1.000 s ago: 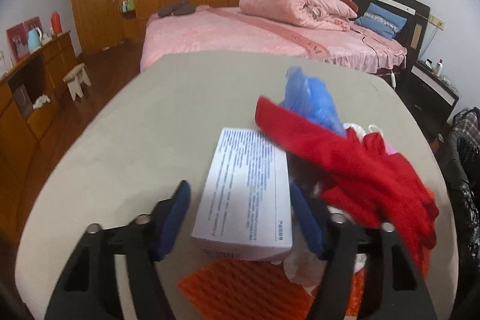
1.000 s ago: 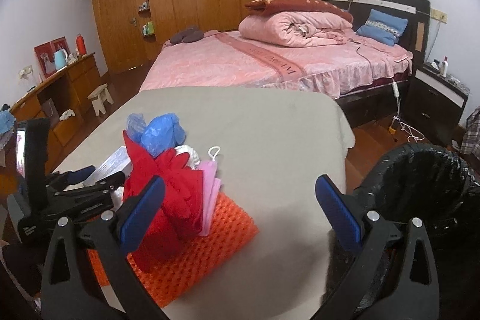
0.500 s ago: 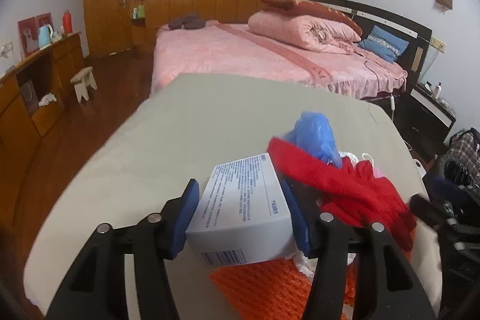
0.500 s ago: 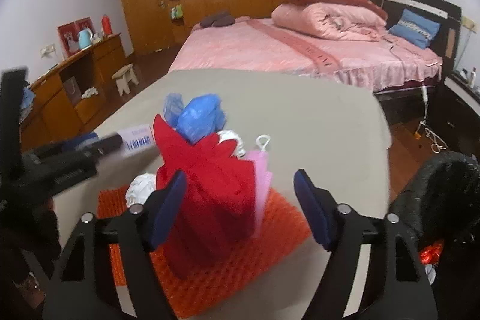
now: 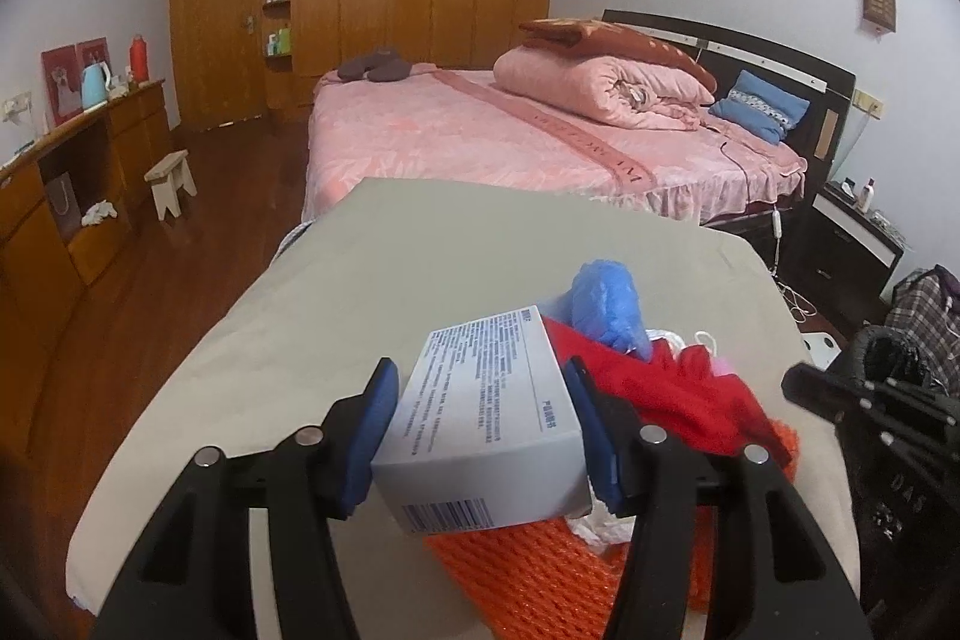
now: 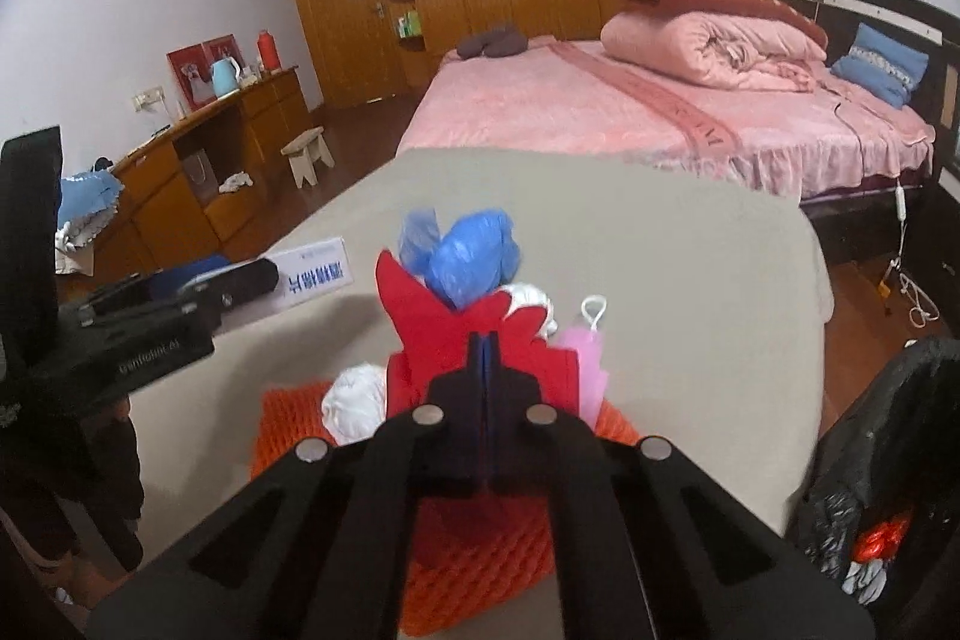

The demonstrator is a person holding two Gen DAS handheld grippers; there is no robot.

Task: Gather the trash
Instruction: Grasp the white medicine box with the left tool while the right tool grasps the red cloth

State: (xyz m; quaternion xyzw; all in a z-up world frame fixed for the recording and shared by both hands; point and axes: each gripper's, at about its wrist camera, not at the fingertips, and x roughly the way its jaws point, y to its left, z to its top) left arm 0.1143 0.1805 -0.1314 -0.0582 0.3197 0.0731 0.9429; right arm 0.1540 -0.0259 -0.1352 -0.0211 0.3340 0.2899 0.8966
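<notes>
On a beige-covered table [image 5: 372,280] in a bedroom, a heap of trash sits on an orange mesh mat [image 6: 480,580]. The left gripper [image 5: 480,430] clamps a white printed box [image 5: 489,430] between its blue pads; a second ago the box lay low against the heap, and now it is lifted clear of the table, tilted, with its barcode end facing the camera. From the right wrist camera the box shows at the left, held out over the table edge.

The right gripper [image 6: 483,340] stood wide open a second ago and has just been closing; its jaws now meet, pressed together against the red glove [image 6: 432,334] at the top of the heap. Whether any cloth is pinched between them cannot be told. A crumpled blue plastic bag [image 6: 474,256] sits just behind the glove, a pink mask [image 6: 585,364] to its right, a white wad [image 6: 354,394] to its left. A black-lined trash bin [image 6: 888,460] stands beside the table at the right, with red scrap inside.
</notes>
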